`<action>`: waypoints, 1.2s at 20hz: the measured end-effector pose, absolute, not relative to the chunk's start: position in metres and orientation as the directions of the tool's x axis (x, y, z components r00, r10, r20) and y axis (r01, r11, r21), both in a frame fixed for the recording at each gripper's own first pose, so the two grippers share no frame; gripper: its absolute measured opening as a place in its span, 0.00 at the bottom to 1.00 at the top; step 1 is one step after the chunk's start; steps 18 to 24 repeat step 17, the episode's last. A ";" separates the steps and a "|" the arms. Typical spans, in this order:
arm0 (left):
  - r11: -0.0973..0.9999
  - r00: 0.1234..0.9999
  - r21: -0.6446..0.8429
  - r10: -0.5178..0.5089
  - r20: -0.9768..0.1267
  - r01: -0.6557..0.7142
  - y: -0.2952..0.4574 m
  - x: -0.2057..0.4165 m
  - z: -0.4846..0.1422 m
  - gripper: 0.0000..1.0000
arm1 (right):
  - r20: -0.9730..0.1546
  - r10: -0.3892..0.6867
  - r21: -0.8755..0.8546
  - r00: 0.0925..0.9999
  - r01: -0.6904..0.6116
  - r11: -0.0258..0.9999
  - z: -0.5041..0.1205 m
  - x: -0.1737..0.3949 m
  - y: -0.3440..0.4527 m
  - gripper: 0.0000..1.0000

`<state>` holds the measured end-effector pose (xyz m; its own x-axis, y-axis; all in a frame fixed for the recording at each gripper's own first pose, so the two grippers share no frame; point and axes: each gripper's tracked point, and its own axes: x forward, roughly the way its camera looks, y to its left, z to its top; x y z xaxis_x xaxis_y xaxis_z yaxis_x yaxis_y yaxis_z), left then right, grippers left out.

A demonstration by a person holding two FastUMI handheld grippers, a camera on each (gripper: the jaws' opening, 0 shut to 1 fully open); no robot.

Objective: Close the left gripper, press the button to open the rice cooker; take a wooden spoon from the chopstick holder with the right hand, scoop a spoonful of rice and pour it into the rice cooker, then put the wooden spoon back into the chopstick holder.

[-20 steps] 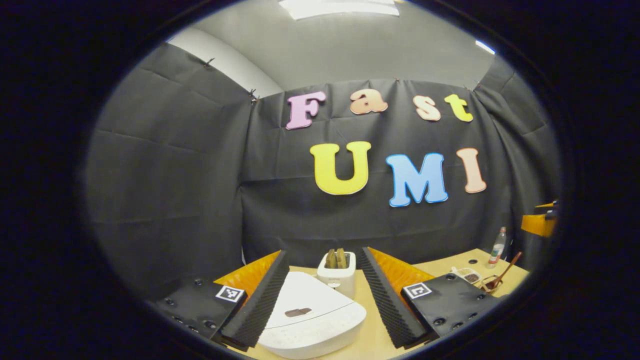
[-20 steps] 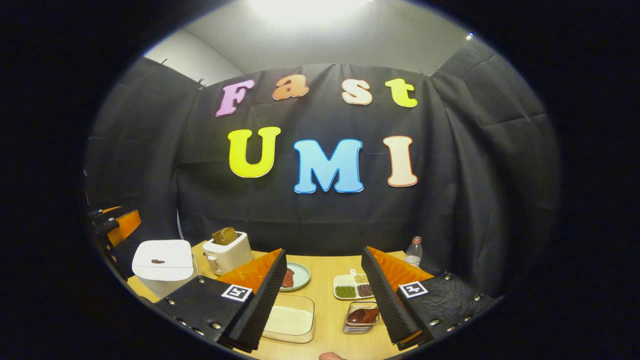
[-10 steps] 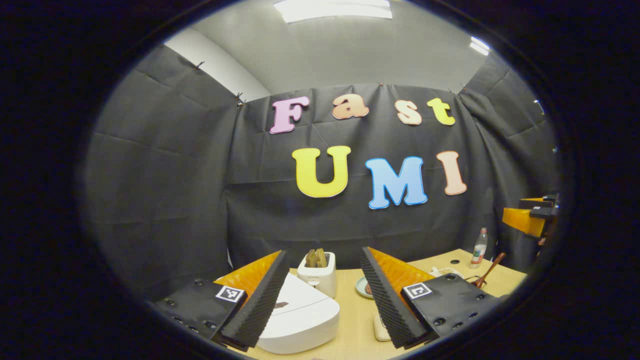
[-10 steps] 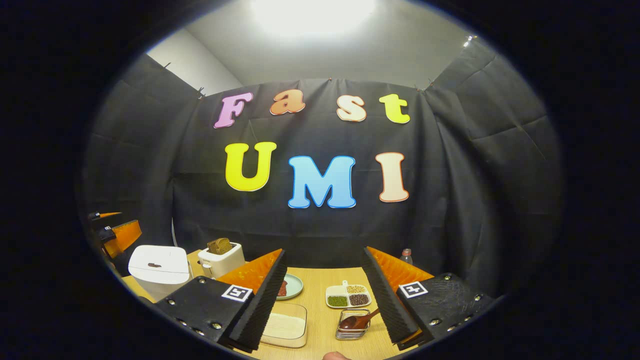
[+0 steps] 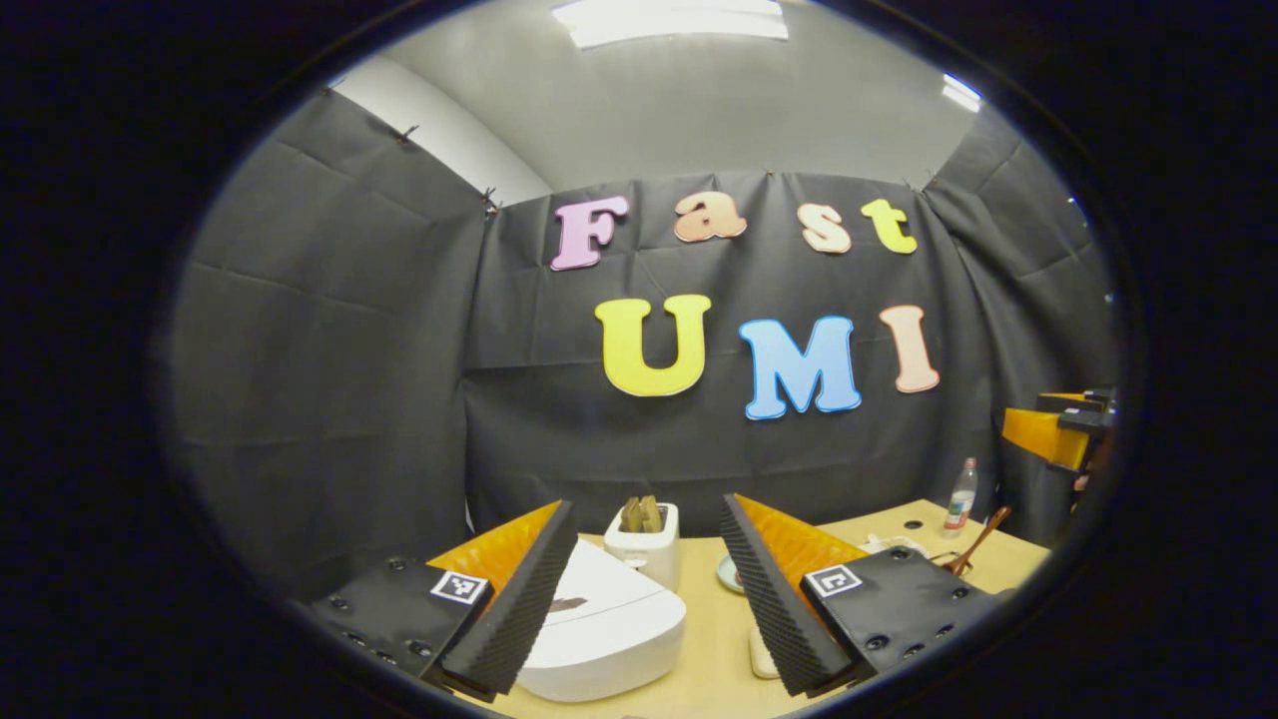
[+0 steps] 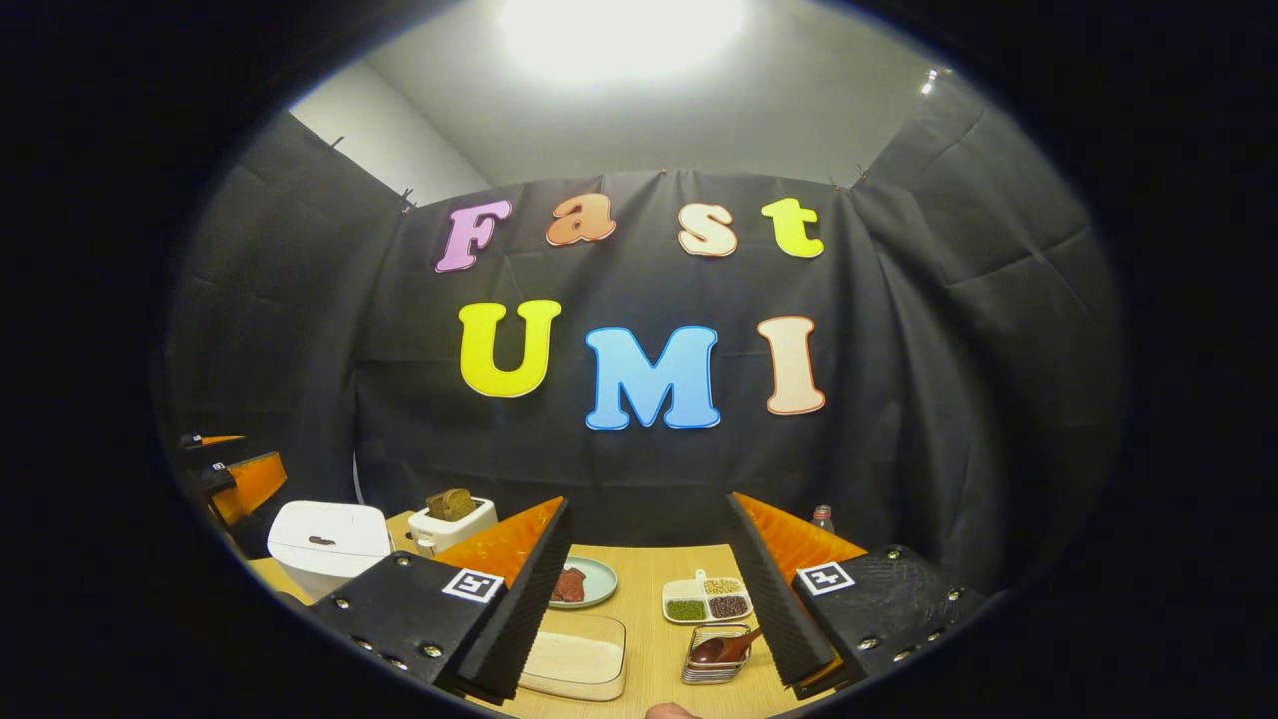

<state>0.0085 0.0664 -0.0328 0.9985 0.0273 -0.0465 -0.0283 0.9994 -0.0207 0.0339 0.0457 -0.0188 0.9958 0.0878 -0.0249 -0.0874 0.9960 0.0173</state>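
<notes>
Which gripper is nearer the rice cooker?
Left. The left gripper hangs open just above the rice cooker; the right gripper is off to its right, over the rice tray.

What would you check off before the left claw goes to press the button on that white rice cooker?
1. Left gripper shut for pressing: not ok, its fingers stand wide apart.
2. Rice cooker lid down, waiting to be opened: ok, it sits closed.
3. Button in sight: ok, probably the dark mark on the lid, partly behind one finger.
4. Gripper lined up over the cooker: ok, the cooker lies between and below the fingers.
5. Wooden spoon ready in the chopstick holder: ok.
6. Right gripper free to take it: ok, open and holding nothing.
</notes>
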 end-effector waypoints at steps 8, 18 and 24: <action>0.999 0.997 -0.027 0.023 -0.080 -0.025 0.070 0.012 -0.045 0.94 | -0.024 0.095 -0.001 0.995 -0.095 0.995 -0.017 0.030 0.055 0.91; 0.999 0.999 -0.033 -0.005 -0.052 0.004 0.073 0.014 -0.037 0.94 | -0.019 0.063 -0.014 0.998 -0.064 0.998 -0.018 0.032 0.055 0.91; 0.999 0.999 -0.033 -0.005 -0.052 0.004 0.073 0.014 -0.037 0.94 | -0.019 0.063 -0.014 0.998 -0.064 0.998 -0.018 0.032 0.055 0.91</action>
